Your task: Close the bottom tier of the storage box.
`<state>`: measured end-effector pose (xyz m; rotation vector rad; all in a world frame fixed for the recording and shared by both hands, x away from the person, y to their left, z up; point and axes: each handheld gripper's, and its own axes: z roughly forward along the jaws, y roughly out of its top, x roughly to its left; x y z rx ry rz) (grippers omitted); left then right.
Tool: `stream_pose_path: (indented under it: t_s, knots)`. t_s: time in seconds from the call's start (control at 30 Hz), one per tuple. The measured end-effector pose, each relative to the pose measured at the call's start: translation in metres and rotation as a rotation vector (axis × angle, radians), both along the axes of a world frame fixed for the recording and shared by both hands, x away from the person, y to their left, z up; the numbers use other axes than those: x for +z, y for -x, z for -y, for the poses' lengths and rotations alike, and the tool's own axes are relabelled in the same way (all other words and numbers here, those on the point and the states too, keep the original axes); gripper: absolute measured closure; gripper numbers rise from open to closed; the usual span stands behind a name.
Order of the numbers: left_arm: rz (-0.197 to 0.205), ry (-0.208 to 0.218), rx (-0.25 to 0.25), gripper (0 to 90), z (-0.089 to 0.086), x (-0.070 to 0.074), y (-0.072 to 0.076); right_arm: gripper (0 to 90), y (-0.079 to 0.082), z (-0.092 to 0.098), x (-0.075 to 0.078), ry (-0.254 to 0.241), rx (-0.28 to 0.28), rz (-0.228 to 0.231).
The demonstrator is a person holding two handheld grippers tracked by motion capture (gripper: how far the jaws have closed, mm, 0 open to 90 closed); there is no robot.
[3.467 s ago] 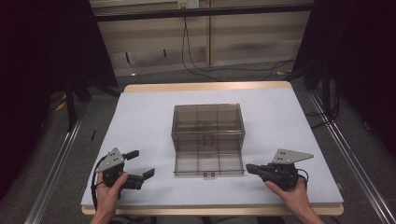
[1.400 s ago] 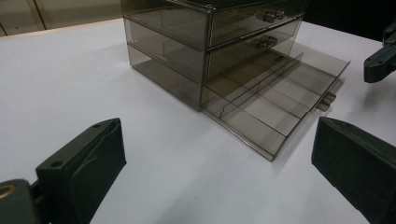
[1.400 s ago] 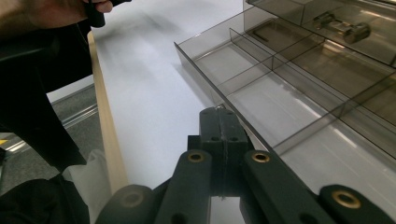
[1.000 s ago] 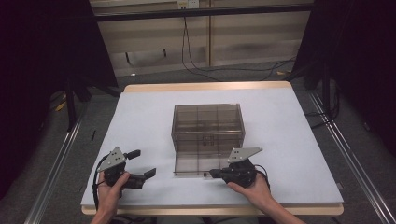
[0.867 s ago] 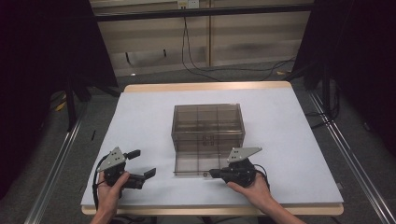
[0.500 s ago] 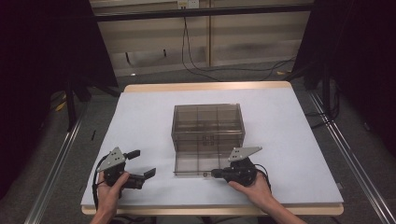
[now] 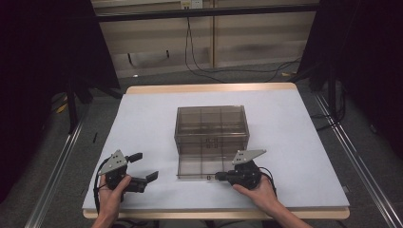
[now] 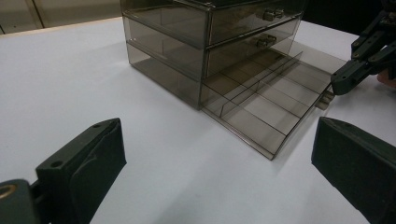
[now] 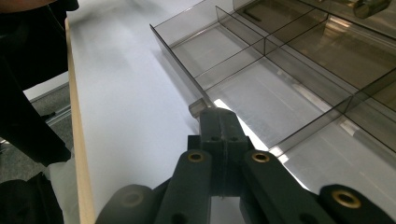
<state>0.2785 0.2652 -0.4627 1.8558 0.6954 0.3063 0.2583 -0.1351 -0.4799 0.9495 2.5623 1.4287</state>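
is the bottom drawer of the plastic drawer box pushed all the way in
No, the bottom drawer stands pulled out in front of the drawer box, its empty compartments open to view.

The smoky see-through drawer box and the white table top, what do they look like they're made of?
The smoky see-through drawer box looks like tinted hard plastic, probably acrylic: its dividers show through the walls, and the pulled-out bottom drawer is glossy with thin, crisp edges. The white table top looks like a matt sheet or laminate; its pale tan rim suggests a wooden board beneath, though that is uncertain.
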Motion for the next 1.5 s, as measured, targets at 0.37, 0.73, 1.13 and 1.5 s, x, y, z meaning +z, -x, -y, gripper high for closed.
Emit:
stream_pose_path:
  t_s: [0.37,0.73,1.13,1.5]
  knots:
    - [0.003,-0.004,-0.002,2.8,-0.0006,0.0001,-0.0003,90.0,-0.0003,-0.0007,0.0,0.004,-0.008,0.008]
    - [0.003,-0.007,0.001,2.8,-0.0006,0.0002,-0.0002,90.0,-0.0013,-0.0007,0.0,0.007,-0.014,0.009]
    - [0.011,-0.013,0.002,2.8,-0.0015,0.0006,-0.0003,90.0,-0.0027,0.0001,0.0001,0.007,-0.025,0.008]
    - [0.003,-0.005,0.0,2.8,-0.0008,0.0003,-0.0001,90.0,-0.0032,0.0,0.0,0.01,-0.031,0.013]
